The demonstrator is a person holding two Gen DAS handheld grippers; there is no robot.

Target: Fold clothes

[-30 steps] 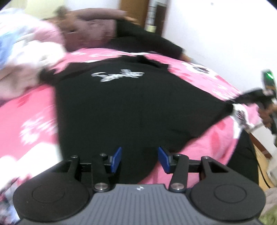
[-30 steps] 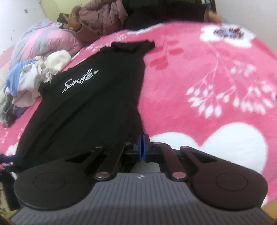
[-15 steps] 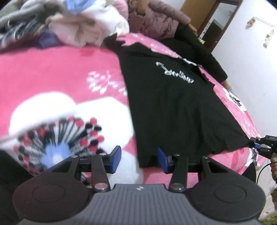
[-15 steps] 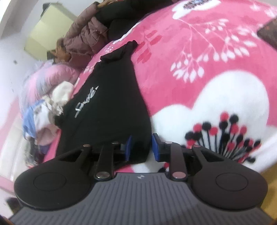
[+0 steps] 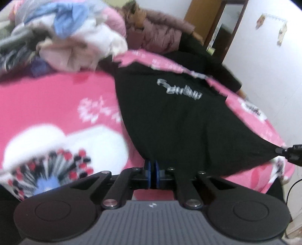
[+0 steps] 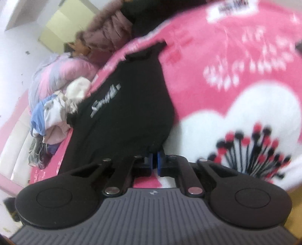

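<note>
A black T-shirt with pale script lettering across the chest was spread flat on a pink floral blanket covering a bed. The blue pads of the left gripper were seen pressed together at the shirt's near hem corner, and the black cloth was pinched between them. In the same view the opposite hem corner was drawn out to a taut point at the right edge, where it was gripped by the tip of the other tool.

In the right wrist view the right gripper was likewise closed to a narrow slit on the bottom edge of the T-shirt, the hem being bunched just above its pads. The garment ran away from it toward the neckline, with the lettering read sideways.

A heap of loose clothes in white, blue and pale pink was piled beside the shirt's far sleeve. A mauve padded jacket was laid behind it at the head of the bed, next to a dark garment. A white wall and a wooden door frame were visible beyond. Both views were blurred.
</note>
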